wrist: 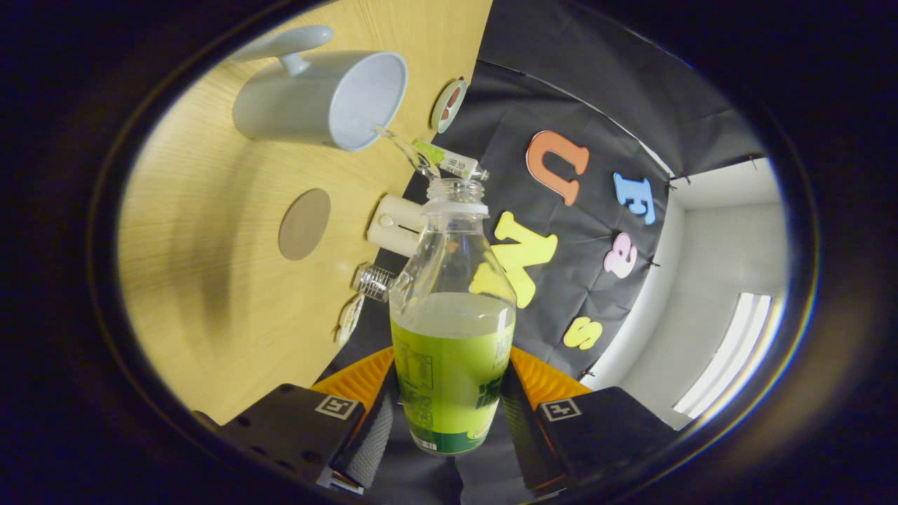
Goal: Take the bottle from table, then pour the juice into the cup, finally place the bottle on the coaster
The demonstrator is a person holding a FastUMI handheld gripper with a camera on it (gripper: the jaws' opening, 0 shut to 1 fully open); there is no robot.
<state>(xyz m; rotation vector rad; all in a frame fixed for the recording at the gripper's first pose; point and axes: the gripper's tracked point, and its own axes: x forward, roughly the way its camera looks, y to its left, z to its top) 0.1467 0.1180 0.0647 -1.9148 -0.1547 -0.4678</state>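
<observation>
A clear juice bottle with a green label sits between my fingers, and my gripper is shut on its lower body. The bottle is tipped over, cap off, its mouth pointing at a pale blue cup with a handle that stands on the wooden table. A thin clear stream runs from the bottle's mouth over the cup's rim. Pale liquid fills the bottle to about its shoulder. A round brown coaster lies on the table beside the cup, nothing on it.
Along the table's far edge by the black cloth wall stand a white cylinder, a small green-labelled bottle, a little glass jar and a round lid-like item. A white wall and a lit window are off to the side.
</observation>
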